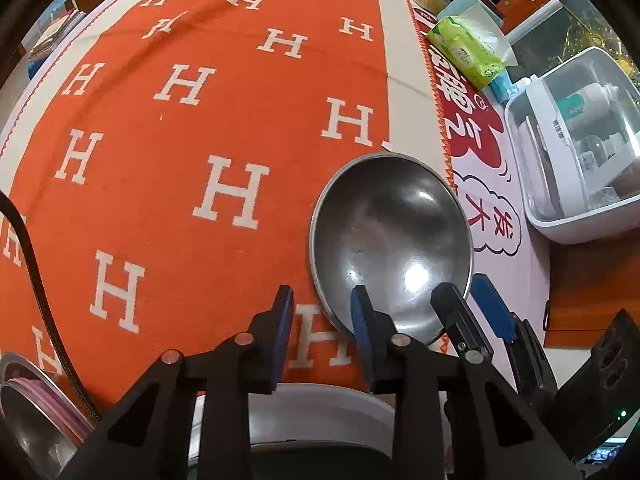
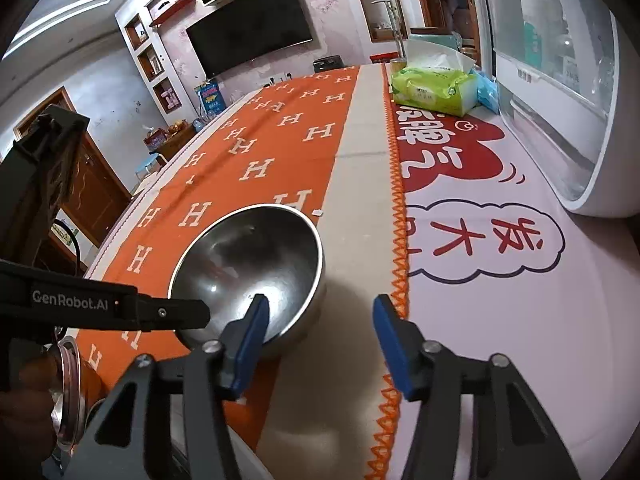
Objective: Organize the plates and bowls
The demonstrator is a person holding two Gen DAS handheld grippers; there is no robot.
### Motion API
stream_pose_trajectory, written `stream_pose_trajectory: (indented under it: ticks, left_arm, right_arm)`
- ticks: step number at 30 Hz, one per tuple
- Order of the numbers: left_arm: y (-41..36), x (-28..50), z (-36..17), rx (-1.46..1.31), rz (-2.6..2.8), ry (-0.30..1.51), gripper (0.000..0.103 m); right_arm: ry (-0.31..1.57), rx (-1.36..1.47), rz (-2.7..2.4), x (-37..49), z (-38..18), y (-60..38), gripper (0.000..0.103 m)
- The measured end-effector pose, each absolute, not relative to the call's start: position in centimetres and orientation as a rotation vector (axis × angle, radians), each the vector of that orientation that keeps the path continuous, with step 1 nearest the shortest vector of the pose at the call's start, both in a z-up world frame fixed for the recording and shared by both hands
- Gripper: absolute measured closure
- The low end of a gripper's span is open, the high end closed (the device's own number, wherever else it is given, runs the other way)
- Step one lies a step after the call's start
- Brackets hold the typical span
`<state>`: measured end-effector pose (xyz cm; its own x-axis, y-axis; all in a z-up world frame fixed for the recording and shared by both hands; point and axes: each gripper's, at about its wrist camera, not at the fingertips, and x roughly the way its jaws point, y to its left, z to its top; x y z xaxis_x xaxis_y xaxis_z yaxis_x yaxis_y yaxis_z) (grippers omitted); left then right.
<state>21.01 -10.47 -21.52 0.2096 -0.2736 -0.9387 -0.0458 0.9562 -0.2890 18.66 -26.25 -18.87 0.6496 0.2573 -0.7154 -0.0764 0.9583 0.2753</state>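
Observation:
A steel bowl (image 1: pixel 392 236) (image 2: pixel 248 268) stands upright on the orange cloth near its right border. My left gripper (image 1: pixel 322 320) straddles the bowl's near-left rim, one pad inside and one outside, with a gap left at the outer pad. My right gripper (image 2: pixel 320 332) is open wide over the near-right rim, its left pad inside the bowl and its right pad well clear over the beige strip. The left wrist view shows the right gripper (image 1: pixel 472 304) at the bowl's right edge. In the right wrist view, a black finger (image 2: pixel 176 314) of the left gripper reaches in from the left.
A white dish (image 1: pixel 320 404) lies under my left gripper. Steel dishes with a pink rim (image 1: pixel 36 404) sit at the near left beside a black cable (image 1: pixel 36 264). A green tissue pack (image 2: pixel 432 88) and a white clear-lidded cabinet (image 2: pixel 560 100) stand to the right.

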Motion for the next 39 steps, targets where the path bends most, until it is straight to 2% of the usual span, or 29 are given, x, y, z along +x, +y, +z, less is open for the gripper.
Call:
stream_pose_trajectory:
  ticks: [3,7,13,39]
  left_arm:
    - [-10.7,20.9,-21.3,-0.274,-0.172,1.345,0.087]
    - [-10.7,20.8,-21.2,-0.26,-0.178,1.344,0.089]
    - [-10.7,20.3,-21.2,-0.254,-0.177,1.349,0.09]
    - [-8.4,11.8,-14.1,-0.273,-0.188,1.155,0.089]
  right_arm:
    - [0.842,0.227,0.198,18.6,-18.8,-26.2,0.062]
    - [0.848,0.226,0.222,18.5,-18.8,-26.0,0.08]
    - [0.859,0.243,0.234,18.6,-18.7,-26.1,0.086]
    - [0.745,0.156,0.292,13.0,-12.7,-24.4,0.087]
